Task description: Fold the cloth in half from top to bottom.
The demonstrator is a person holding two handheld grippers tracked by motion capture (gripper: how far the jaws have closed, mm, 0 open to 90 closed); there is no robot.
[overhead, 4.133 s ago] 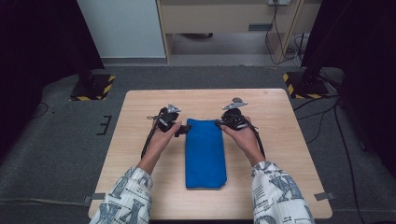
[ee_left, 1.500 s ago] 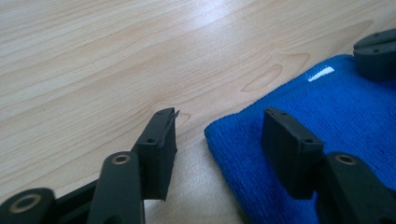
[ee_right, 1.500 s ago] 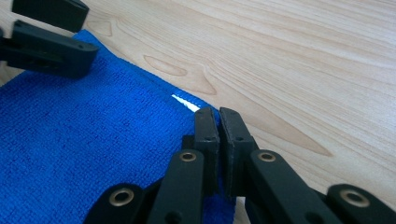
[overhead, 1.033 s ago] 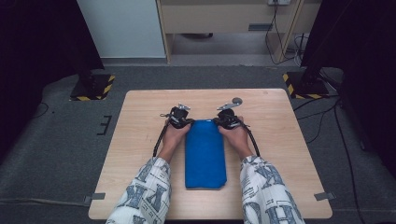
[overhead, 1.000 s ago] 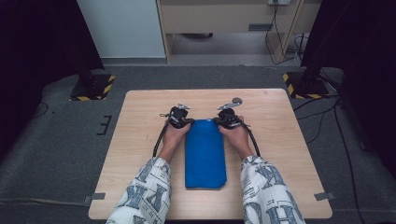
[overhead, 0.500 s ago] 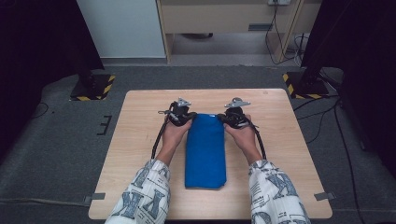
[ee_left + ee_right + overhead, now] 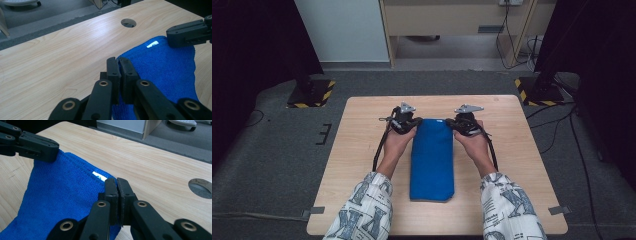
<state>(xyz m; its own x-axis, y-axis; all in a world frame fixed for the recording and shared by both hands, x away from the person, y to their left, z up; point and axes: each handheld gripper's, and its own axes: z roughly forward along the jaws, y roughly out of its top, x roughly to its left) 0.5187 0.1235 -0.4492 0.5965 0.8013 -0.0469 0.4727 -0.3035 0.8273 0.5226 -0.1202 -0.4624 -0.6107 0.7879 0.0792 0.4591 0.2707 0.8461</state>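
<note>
A folded blue towel [image 7: 432, 160] lies lengthwise in the middle of the wooden table [image 7: 357, 165]. My left gripper [image 7: 417, 122] is shut on its far left corner, and my right gripper [image 7: 451, 123] is shut on its far right corner. In the left gripper view the shut jaws [image 7: 119, 61] pinch the towel's [image 7: 162, 65] edge, with the right gripper [image 7: 190, 33] across from them. The right gripper view has the jaws [image 7: 117, 182] pinching the towel [image 7: 62, 192] beside a white label [image 7: 98, 176], and the left gripper [image 7: 32, 145] opposite. The far edge hangs slightly off the table.
A round cable hole [image 7: 497, 99] sits in the table near its far right corner. Bare wood lies on both sides of the towel. Black stands with yellow-striped bases [image 7: 309, 92] flank the table on the grey floor.
Both hands rose a little and moved slightly apart, stretching and lifting the towel's far edge. Four seconds ago the grippers stood wider, beside the towel's far corners.
</note>
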